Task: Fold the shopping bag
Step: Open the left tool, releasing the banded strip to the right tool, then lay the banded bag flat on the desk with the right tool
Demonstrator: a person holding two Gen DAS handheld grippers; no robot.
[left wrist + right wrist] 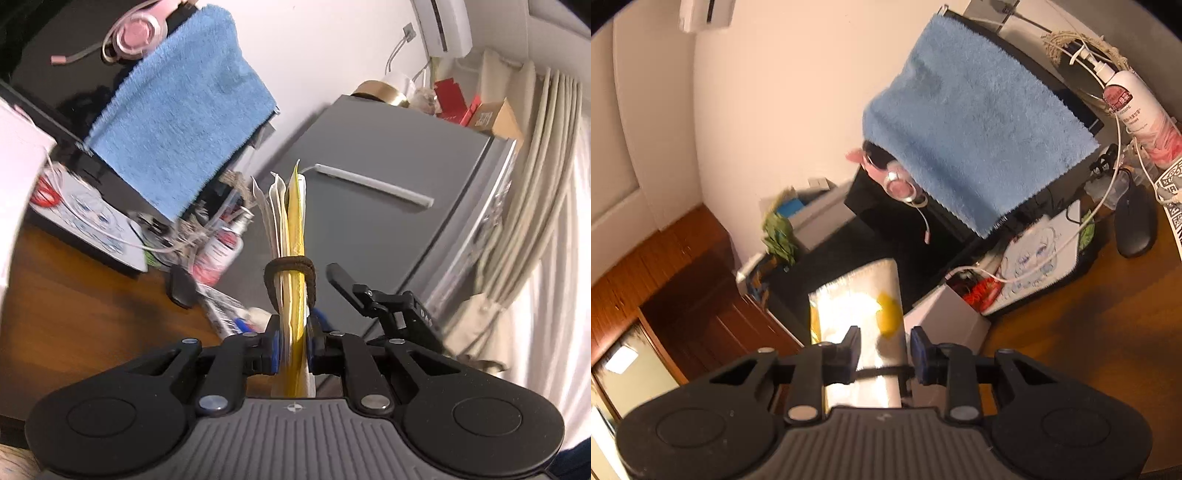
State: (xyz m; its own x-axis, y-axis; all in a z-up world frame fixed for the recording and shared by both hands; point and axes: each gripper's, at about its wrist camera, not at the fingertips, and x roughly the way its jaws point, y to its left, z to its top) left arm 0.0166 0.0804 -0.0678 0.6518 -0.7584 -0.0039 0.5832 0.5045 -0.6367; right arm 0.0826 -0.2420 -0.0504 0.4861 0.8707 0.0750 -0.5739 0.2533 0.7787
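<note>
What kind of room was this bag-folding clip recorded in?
Most likely a lived-in bedroom or studio flat, not a lab: a wooden desk cluttered with a mouse and pink headset, a grey fridge, and curtains by the window.

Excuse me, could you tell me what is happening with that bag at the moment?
A person is working with a claw in each hand. The left claw is shut on the folded shopping bag, which has a brown elastic band looped around it. The right claw sits beside the bundle with its jaws apart.
</note>
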